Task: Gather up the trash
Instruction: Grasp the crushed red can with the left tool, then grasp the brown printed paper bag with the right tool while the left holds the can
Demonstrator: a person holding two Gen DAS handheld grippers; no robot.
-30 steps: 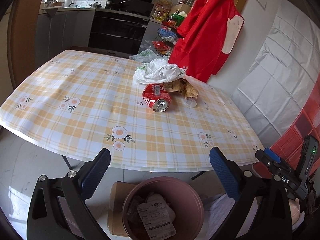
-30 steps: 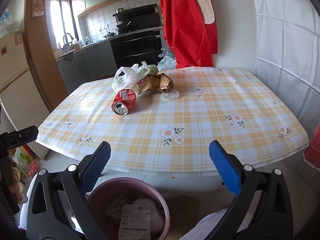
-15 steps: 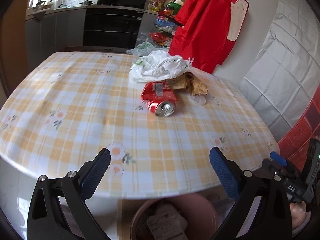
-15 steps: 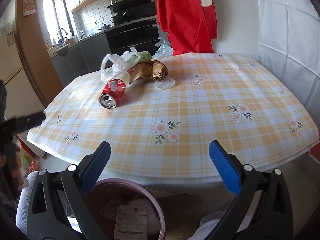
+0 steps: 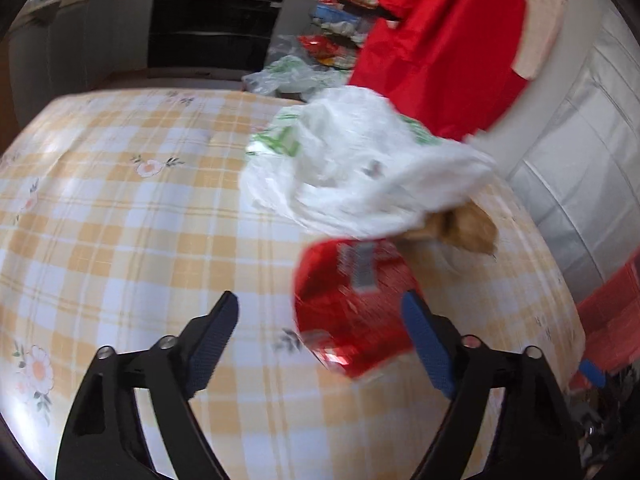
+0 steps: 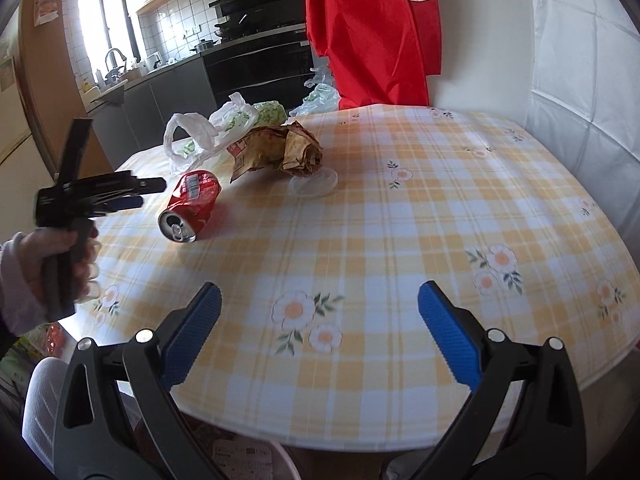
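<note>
A crushed red can (image 5: 352,300) lies on its side on the checked table (image 5: 120,220), just ahead of my open left gripper (image 5: 320,316), nearer its right finger. Behind it lie a white plastic bag (image 5: 360,172) and crumpled brown paper (image 5: 468,228). In the right wrist view the can (image 6: 192,204), the bag (image 6: 212,128), the brown paper (image 6: 280,148) and a clear lid (image 6: 314,184) lie at the far left of the table. The left gripper (image 6: 148,194) shows there close beside the can. My right gripper (image 6: 320,312) is open and empty over the table's near edge.
A red garment (image 6: 368,28) hangs on the wall behind the table. The rim of a pink bin (image 6: 280,460) shows below the table's near edge. Kitchen counters and an oven (image 6: 260,68) stand at the back.
My left gripper has moved forward over the table, up to the red can; the view is blurred by motion. My right gripper has moved forward slightly, so the bin is mostly out of view.
</note>
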